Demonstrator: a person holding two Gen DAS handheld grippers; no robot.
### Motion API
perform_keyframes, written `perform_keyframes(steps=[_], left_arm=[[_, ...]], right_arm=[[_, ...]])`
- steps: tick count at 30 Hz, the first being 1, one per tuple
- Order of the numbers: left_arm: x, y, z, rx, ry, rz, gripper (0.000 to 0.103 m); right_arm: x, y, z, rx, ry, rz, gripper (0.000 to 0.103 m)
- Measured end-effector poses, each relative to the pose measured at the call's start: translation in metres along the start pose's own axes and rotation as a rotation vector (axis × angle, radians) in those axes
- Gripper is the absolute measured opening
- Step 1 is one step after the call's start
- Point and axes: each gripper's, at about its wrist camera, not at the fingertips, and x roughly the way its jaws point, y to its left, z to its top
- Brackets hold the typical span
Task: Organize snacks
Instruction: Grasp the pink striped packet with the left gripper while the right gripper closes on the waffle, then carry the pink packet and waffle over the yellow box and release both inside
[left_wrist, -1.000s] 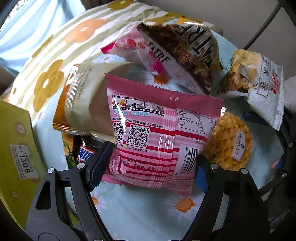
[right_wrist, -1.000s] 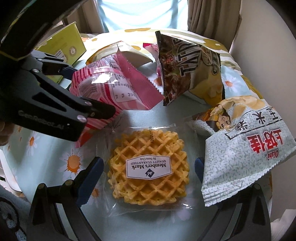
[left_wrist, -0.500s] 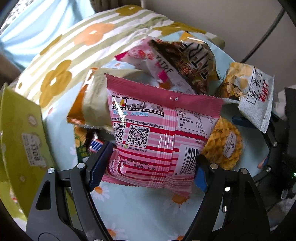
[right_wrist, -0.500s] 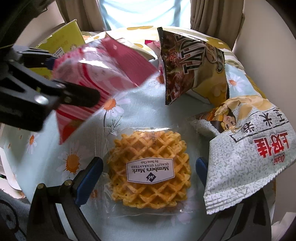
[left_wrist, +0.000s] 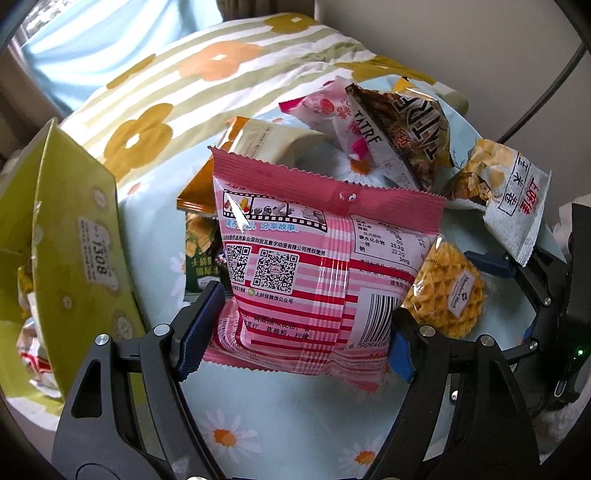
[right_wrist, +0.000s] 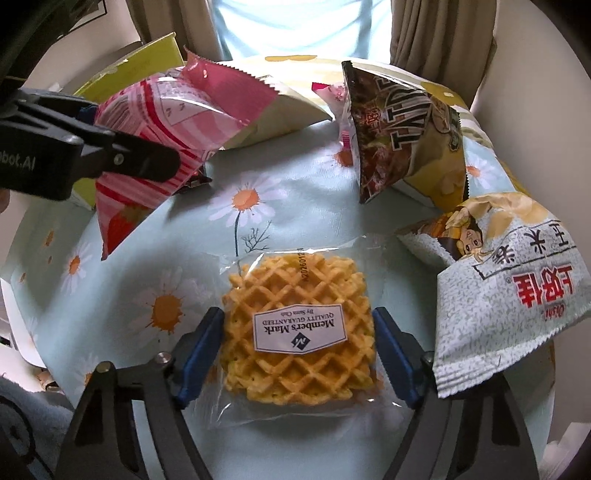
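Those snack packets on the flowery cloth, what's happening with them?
Someone is sorting snacks with a hand-held gripper in each hand. The left hand-held gripper has clamped a pink striped packet and holds it up off the daisy cloth, near a yellow-green box. The right hand-held gripper straddles a wrapped waffle lying flat; whether it grips yet is unclear.

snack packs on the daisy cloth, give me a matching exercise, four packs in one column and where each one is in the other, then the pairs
Things
1. pink striped packet
2. waffle pack
3. dark TATRE bag
4. white Oishi bag

Places
A. lying flat between the right gripper fingers
B. leaning on its edge at the far side of the cloth
C. clamped in the left gripper, off the cloth
D. next to the waffle, at the cloth's right edge

Pairs: 1-C, 2-A, 3-B, 4-D
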Motion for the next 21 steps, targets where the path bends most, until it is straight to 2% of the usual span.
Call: perform_keyframes(steps=[6, 16, 21], left_arm=[[-0.009, 0.001, -0.002, -0.006, -0.016, 0.006, 0.076], [-0.027, 0.003, -0.005, -0.026, -0.040, 0.006, 0.076], [-0.055, 0.007, -0.006, -0.044, -0.080, 0.015, 0.076]], right_arm=[[-0.011, 0.007, -0.008, 0.029, -0.018, 0.002, 0.069], [-0.034, 0.009, -0.006, 0.079, -0.028, 0.009, 0.069], [-0.054, 0.010, 0.003, 0.069, -0.066, 0.019, 0.069]])
